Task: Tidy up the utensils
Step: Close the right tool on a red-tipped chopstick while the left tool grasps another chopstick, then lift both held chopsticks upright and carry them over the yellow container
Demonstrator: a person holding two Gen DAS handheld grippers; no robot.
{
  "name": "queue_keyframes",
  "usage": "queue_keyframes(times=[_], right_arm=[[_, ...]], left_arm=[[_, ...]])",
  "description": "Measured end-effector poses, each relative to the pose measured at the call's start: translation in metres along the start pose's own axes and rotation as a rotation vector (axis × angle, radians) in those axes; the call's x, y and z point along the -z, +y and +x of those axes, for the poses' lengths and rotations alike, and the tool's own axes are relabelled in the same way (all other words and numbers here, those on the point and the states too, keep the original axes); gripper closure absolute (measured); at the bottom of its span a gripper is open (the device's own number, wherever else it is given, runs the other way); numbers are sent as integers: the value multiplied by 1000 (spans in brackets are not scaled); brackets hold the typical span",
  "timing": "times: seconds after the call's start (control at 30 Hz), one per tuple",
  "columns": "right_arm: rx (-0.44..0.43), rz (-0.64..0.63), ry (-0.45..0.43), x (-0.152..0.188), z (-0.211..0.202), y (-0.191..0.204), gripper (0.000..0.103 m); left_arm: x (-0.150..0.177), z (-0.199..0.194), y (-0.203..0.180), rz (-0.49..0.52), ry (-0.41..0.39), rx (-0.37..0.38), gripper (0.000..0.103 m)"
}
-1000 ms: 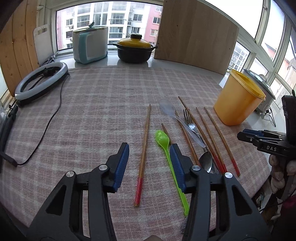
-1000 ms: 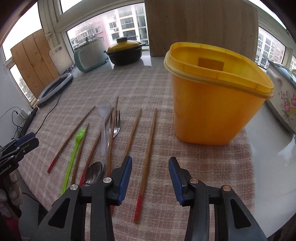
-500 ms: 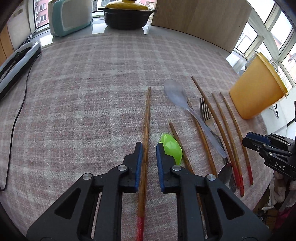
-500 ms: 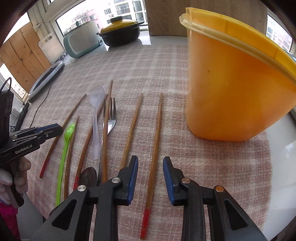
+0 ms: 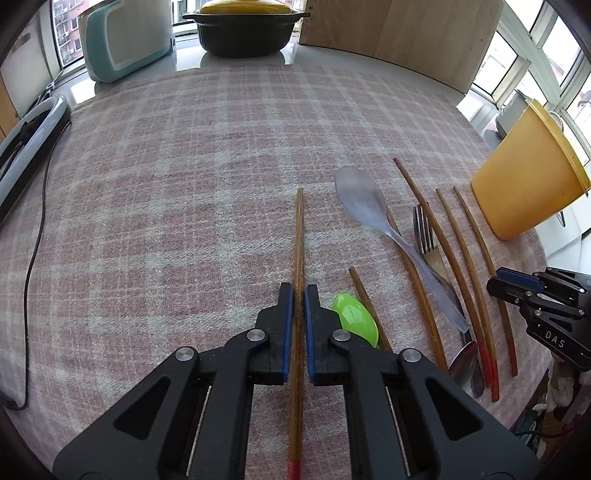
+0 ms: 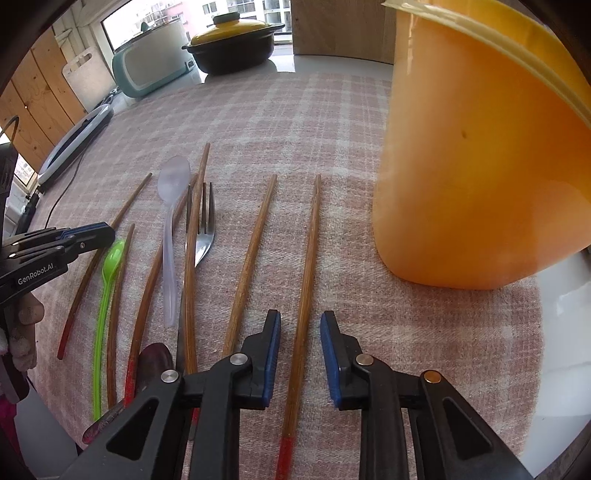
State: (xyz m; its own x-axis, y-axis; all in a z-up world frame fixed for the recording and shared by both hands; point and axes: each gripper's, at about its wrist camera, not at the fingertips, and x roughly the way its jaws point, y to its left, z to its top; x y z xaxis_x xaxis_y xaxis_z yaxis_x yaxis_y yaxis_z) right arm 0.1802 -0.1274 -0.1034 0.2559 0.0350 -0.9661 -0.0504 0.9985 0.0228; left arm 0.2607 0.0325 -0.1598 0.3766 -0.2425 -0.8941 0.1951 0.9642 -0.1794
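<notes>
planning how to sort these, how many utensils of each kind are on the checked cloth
wooden chopsticks with red tips: 6
green plastic spoon: 1
clear plastic spoon: 1
metal spoon: 1
metal fork: 1
total: 10

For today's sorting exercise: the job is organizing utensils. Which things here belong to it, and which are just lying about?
Job: chopsticks, green spoon, clear spoon, fork, yellow tub.

Lying about: black pot, teal appliance, ring light, wooden board.
</notes>
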Motion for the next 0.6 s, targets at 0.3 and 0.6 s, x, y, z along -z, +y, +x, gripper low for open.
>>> queue_keyframes(times=[0.3,0.6], right_arm=[[-96,28,-33,0,-8,0,99],[-221,63,-157,2,-48,-6,99]], left_arm=[[-7,-23,10,-59,-54,38,99],[-12,-80,-7,-56,-187,107,99]])
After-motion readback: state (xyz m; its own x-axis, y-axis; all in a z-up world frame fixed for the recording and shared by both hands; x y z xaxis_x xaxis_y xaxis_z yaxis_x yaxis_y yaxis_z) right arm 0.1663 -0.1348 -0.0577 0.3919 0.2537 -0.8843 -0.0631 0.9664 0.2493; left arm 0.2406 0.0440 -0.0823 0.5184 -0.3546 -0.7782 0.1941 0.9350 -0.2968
